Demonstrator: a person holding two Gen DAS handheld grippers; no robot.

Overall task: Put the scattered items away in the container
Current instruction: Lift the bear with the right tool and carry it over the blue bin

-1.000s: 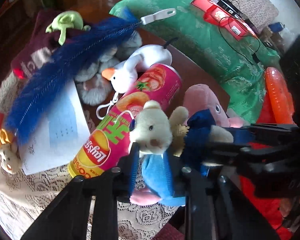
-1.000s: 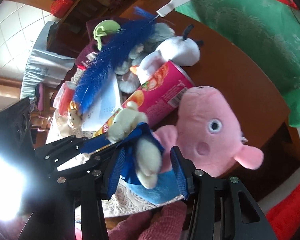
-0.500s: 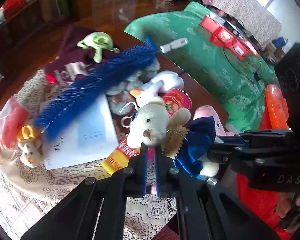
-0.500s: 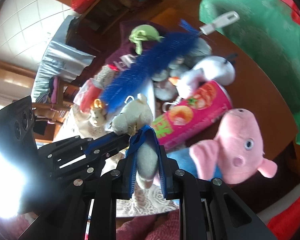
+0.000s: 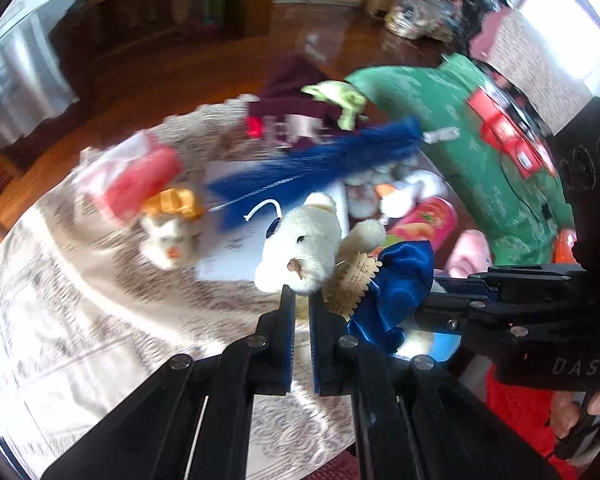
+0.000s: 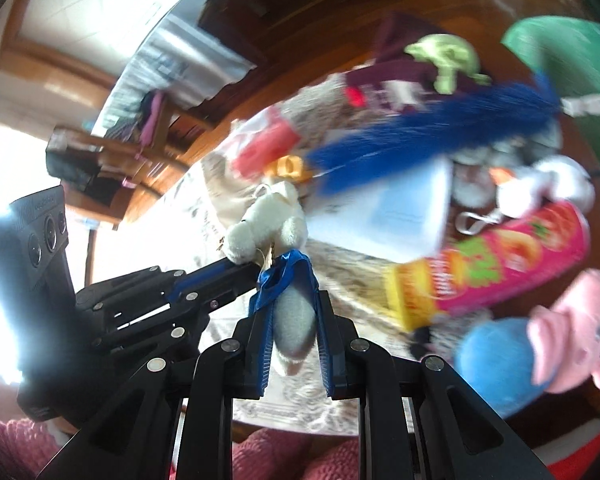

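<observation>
A: Item one, the toy bear (image 5: 300,250). Where do you have it?

B: Off the bench (image 5: 80,320), slung between your two tongs. Your left tongs (image 5: 300,304) are pinched right down under its chin, on a thin bit of plush or cord; which, I cannot tell. Your right tongs (image 6: 294,304) are clamped on a pale leg (image 6: 294,330), with the blue satin skirt (image 6: 280,276) bunched at the tips.

A: Why both on one small toy?

B: Judging by the grip, a floppy thing held at head and leg will not swing or slip while you carry it.

A: Item two, what remains on the bench?

B: A crisp tube (image 6: 496,268), a pink pig doll (image 6: 540,340), a white duck (image 6: 540,188), a blue feather duster (image 6: 432,128), a sheet of paper (image 6: 396,212), a small capped toy (image 5: 168,232), a green frog (image 5: 336,98).

A: Item three, the container?

B: I cannot pick one out in either view. You must find it before you let go.
</observation>
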